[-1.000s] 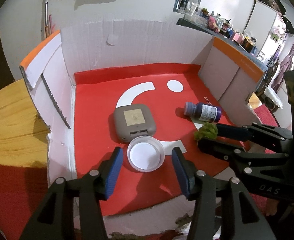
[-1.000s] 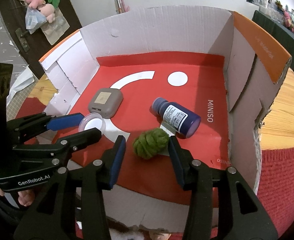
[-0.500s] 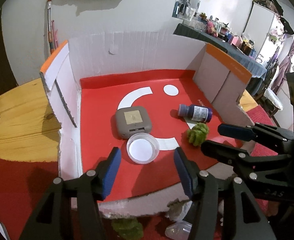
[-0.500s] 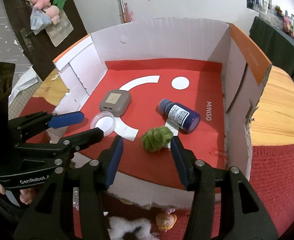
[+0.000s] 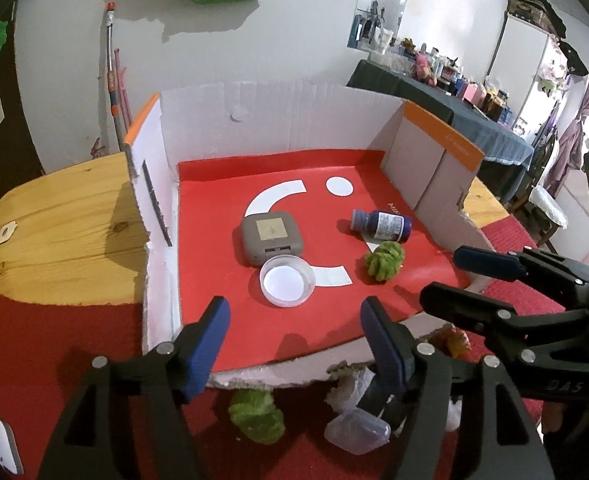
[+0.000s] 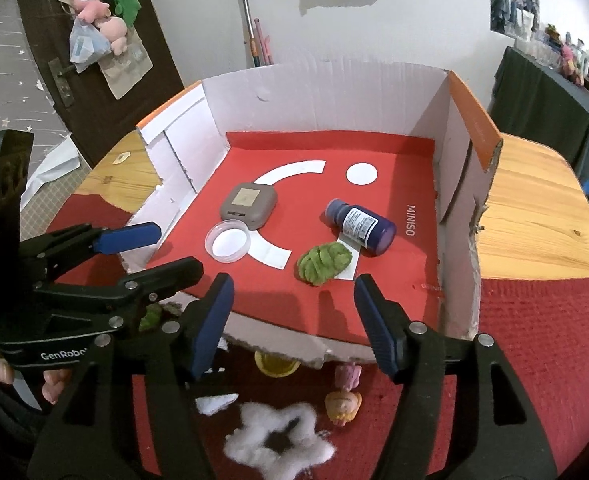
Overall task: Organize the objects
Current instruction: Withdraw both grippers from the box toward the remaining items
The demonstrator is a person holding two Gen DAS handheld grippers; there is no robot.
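Cardboard box [image 6: 334,92], with white walls and a red floor, sits on the wooden counter [image 6: 534,208]; it looks light and floppy and is best left where it stands. Inside, the grey square case [image 6: 249,205] lies left of centre, rigid and flat, so a hold across its two side edges should serve. To its right the dark blue bottle [image 6: 361,227] lies on its side; being smooth and round it may roll, so grip across the labelled body. Just near of it lies the green fuzzy ball [image 6: 325,263], soft and light: pinch its middle. The clear round lid [image 6: 228,243] touches the case's near edge, thin and slippery, best taken by the rim. Both tools, left [image 5: 292,334] and right [image 6: 294,322], hang released and hold nothing, near the box's torn front edge.
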